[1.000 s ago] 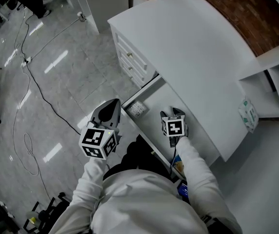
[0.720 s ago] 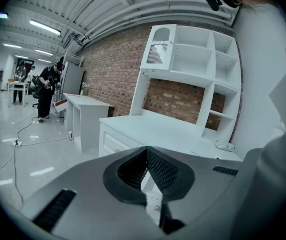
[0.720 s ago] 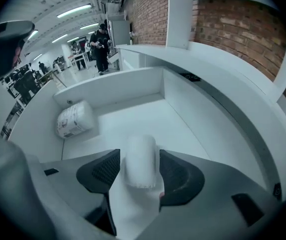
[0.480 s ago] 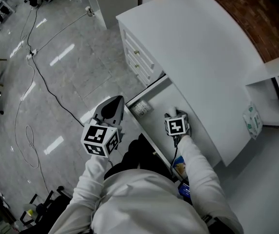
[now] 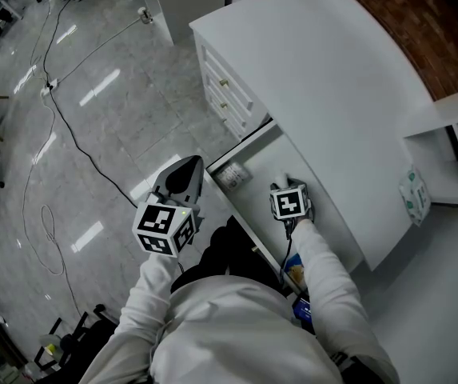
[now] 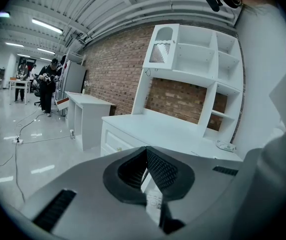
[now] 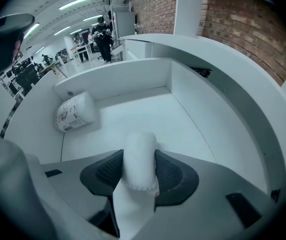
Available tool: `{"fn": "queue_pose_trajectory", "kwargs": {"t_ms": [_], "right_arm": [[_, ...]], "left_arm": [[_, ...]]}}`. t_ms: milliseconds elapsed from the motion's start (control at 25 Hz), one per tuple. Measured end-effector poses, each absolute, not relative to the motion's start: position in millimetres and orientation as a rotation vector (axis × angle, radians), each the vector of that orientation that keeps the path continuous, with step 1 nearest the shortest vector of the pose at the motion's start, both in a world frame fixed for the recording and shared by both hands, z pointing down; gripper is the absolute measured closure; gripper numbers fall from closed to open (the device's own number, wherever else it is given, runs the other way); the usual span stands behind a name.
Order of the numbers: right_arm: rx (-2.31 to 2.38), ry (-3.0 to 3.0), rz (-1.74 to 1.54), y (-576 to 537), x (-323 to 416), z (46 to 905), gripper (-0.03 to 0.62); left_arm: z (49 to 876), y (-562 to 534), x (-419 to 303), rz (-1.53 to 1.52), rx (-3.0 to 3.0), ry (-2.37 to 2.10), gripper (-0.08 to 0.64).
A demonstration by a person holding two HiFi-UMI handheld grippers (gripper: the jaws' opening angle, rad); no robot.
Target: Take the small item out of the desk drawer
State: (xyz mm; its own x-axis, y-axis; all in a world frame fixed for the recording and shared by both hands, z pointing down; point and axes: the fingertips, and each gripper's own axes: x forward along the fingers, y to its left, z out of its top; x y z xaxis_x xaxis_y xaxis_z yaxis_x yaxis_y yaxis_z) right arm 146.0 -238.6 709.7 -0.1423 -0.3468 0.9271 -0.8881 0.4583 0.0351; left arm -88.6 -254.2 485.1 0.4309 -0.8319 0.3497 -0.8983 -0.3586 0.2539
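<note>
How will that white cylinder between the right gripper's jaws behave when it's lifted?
White cloth-like cylinder: frayed end, so probably soft, light, squashable. Round, so likely rolls if dropped. Right gripper is closing, pads touching its sides.

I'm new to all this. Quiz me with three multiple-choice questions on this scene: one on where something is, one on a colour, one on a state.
1. Where is the printed packet?
A) in a corner of the drawer
B) on the floor
C) on a chair

2. What colour is the desk?
A) brown
B) white
C) black

3. The drawer is:
A) shut
B) lying on the floor
C) pulled open

Answers: 1 A, the packet rests against the drawer's walls. 2 B, the desk is white on top and in front. 3 C, the head view shows the drawer's inside jutting out from under the desk's edge.
</note>
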Motion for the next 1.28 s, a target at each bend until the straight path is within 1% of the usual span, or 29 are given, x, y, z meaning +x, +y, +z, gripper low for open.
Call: {"fn": "queue_pose_trajectory", "kwargs": {"t_ms": [440,1280], "right_arm": [[1.13,-1.797,0.704,-238,136,682,0.39],[1.338,-2.127,0.569,-245,99,551,0.391]], "left_arm": [[482,-249,-86,0.208,2.316,-1.425,0.541],[454,-238,-80,0.165,2.411,-1.406,0.541]]}}
